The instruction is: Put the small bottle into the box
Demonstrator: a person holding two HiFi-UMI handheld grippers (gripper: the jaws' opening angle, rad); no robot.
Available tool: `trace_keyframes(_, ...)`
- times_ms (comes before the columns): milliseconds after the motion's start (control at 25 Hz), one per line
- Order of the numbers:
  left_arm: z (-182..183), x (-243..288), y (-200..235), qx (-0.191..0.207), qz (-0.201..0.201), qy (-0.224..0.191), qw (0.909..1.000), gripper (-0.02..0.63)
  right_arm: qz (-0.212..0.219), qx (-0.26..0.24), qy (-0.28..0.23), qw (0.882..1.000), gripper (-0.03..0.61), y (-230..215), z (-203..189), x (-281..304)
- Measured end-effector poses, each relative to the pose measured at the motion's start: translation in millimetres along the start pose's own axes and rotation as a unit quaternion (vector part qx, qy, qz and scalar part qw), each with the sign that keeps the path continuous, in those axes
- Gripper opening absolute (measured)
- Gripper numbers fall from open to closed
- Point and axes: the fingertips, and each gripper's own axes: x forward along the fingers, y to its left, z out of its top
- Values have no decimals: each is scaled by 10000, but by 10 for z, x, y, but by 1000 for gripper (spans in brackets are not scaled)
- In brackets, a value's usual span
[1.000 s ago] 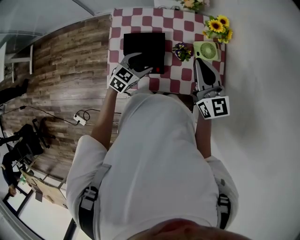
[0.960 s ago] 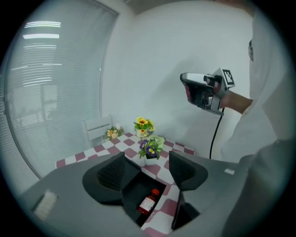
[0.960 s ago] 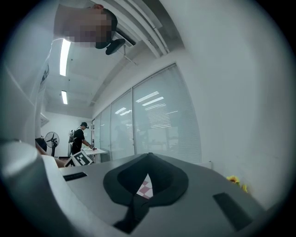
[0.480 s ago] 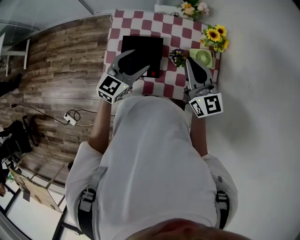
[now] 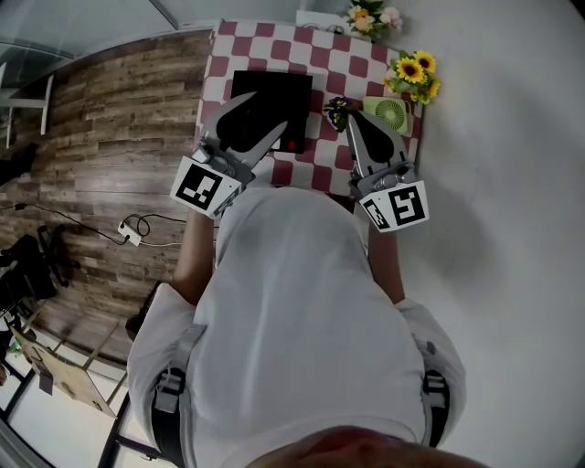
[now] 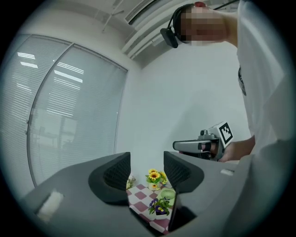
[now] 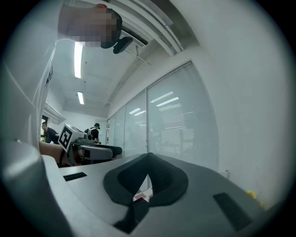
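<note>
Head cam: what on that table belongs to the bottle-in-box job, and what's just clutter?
Job: black box; small red item at its near edge, likely the bottle, too small to confirm.

Lying about: purple flower pot; green fan; sunflowers; pale bouquet; checkered tablecloth.

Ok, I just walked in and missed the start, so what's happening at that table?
A person in a white shirt holds a gripper in each hand over a small table with a red-and-white checked cloth. The jaws of the left gripper stand apart, empty, and have just been closing partway. The jaws of the right gripper are together, empty. A flat black box lies on the cloth, on the left gripper's side.
</note>
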Motion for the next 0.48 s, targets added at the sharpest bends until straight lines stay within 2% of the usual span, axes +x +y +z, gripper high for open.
trace_keyframes(80, 87, -17, -11, 89, 71, -85, 9999, 214, 58, -20, -16, 10000, 2, 31, 39, 3)
trace_keyframes(240, 153, -15, -37, 315, 266, -131, 9991, 130, 180, -57, -73, 9998, 2, 54, 102, 25)
trace_keyframes(360, 187, -23, -38, 347, 418, -141, 9984, 63, 254, -78, -100, 9996, 2, 54, 140, 52)
trace_keyframes(480, 236, -48, -19, 323, 574, -198, 9976, 25, 315, -83, -128, 9994, 2, 50, 171, 64)
